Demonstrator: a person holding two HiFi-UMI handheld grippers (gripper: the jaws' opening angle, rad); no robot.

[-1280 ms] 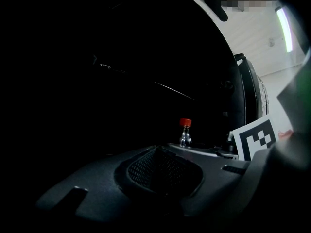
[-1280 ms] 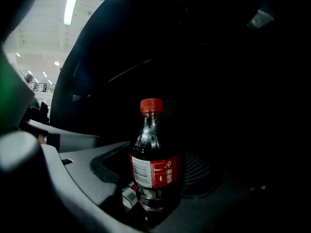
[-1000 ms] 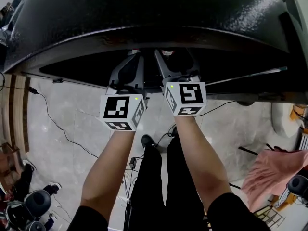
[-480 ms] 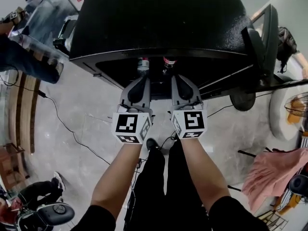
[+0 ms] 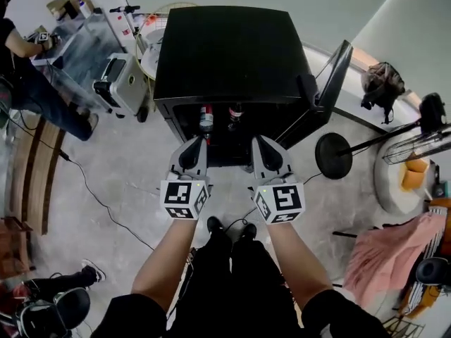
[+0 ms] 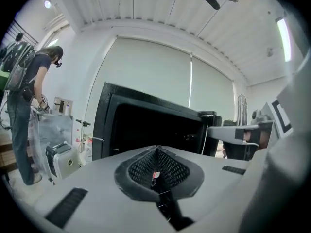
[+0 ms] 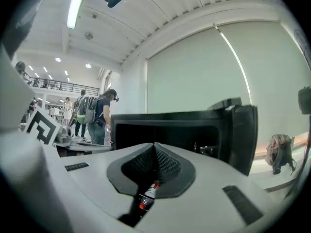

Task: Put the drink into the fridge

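Note:
A black mini fridge stands on the floor with its door swung open to the right. Two drink bottles, one with a red label and another beside it, stand upright inside the dark opening. My left gripper and right gripper hover side by side just outside the opening, both shut with nothing in them. In the left gripper view the jaws meet in front of the fridge. In the right gripper view the jaws meet too, with a bottle showing through the slit below.
A white appliance and a person at a table are to the fridge's left. A round-based stand sits right of the door, pink cloth lower right. Cables cross the floor; wooden boards lie at the left.
Both grippers have drawn back out of the fridge opening and the view has pulled away, so the whole fridge now shows. The two bottles stay inside.

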